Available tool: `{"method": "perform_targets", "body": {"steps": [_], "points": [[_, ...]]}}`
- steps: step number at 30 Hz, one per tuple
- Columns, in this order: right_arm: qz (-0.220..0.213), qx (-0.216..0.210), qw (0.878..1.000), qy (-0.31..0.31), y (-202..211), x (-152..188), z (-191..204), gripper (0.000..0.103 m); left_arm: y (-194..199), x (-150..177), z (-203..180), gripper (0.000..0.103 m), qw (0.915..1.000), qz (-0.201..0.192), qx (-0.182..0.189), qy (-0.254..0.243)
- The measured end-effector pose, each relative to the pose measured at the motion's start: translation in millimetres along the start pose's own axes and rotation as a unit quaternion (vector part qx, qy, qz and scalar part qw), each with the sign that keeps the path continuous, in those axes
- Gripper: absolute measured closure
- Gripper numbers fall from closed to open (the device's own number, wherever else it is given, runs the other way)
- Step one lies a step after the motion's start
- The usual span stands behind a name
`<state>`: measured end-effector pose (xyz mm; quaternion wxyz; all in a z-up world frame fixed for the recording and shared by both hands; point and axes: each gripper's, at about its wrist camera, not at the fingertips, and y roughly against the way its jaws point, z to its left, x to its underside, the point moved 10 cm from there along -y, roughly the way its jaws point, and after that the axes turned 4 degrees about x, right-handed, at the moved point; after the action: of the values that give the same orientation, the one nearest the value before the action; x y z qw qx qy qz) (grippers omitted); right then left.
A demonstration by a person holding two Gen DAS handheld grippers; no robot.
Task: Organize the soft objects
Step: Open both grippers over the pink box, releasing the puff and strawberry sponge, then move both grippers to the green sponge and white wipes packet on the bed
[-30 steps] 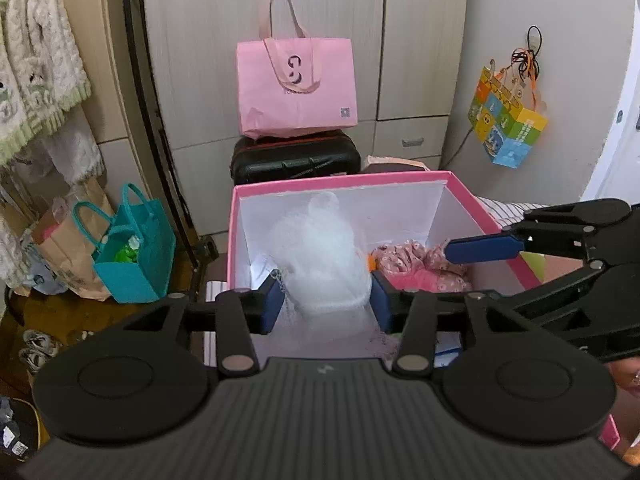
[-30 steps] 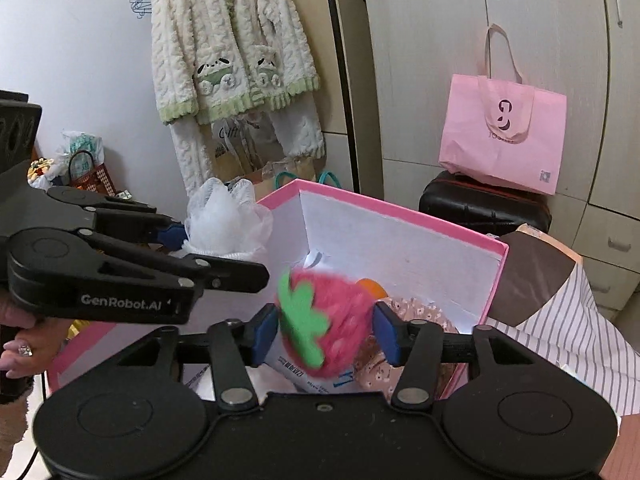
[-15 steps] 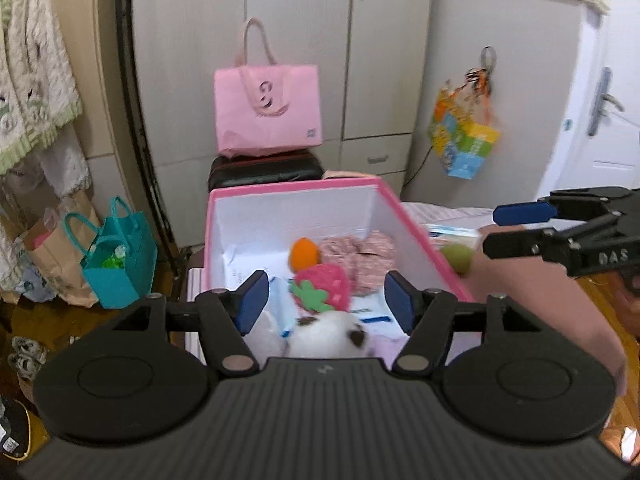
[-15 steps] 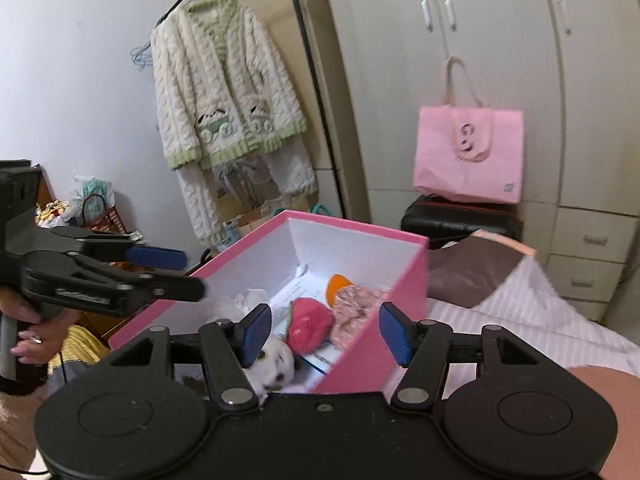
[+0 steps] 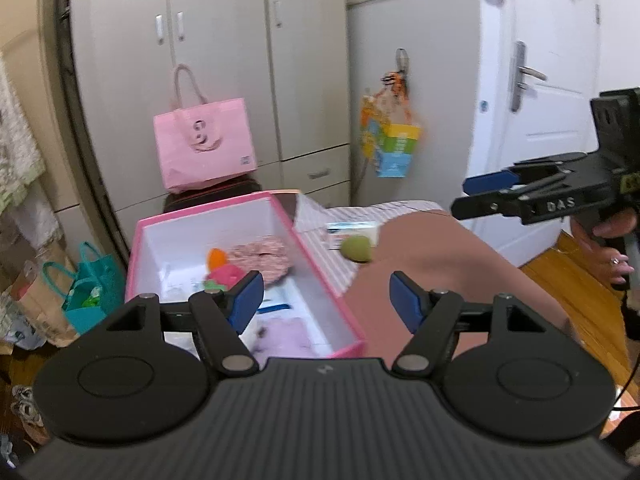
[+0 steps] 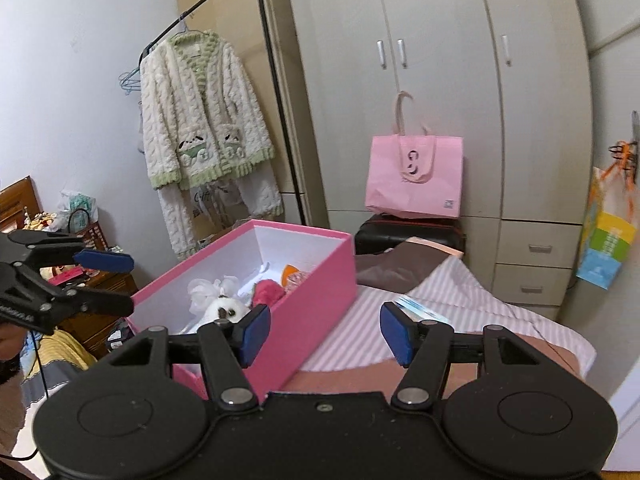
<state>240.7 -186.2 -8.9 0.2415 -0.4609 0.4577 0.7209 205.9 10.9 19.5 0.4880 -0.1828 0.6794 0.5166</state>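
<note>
A pink box with a white inside sits on a striped bed sheet, and it is the landmark here. Inside it lie soft things: a red strawberry toy, an orange piece, a pink patterned cloth, and, at the end nearest the cameras, a white plush animal beside a white mesh puff.

Outside the box, just past its right wall on the sheet, rests a green ball, touching a small white packet. It looks like the soft thing left to put away.

The left gripper hovers above the box's near right corner, fingers spread wide and holding nothing. The right gripper hangs over the sheet to the right of the box, also spread wide and empty.

To do the next step well, the right gripper seems better placed: approach the ball from above, straddle it with both fingers clear of the packet, close gently so it does not squirt out, then lift over the box wall before letting go.
</note>
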Motion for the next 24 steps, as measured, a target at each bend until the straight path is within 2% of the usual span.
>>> {"method": "perform_targets", "body": {"steps": [5,13,20,24], "points": [[-0.005,0.005,1.000,-0.007,20,12,-16,0.037,-9,3,-41,0.034,0.9996,-0.004,0.025,-0.012],[-0.003,0.006,1.000,-0.005,33,24,-38,0.037,-40,6,-86,0.034,0.9988,0.002,0.048,-0.015],[-0.008,0.002,1.000,-0.010,27,28,-55,0.037,-79,7,-104,0.034,0.9989,0.010,0.046,-0.008],[-0.010,-0.003,1.000,-0.006,17,29,-61,0.037,-99,6,-106,0.034,0.9996,0.003,0.028,0.000]]}}
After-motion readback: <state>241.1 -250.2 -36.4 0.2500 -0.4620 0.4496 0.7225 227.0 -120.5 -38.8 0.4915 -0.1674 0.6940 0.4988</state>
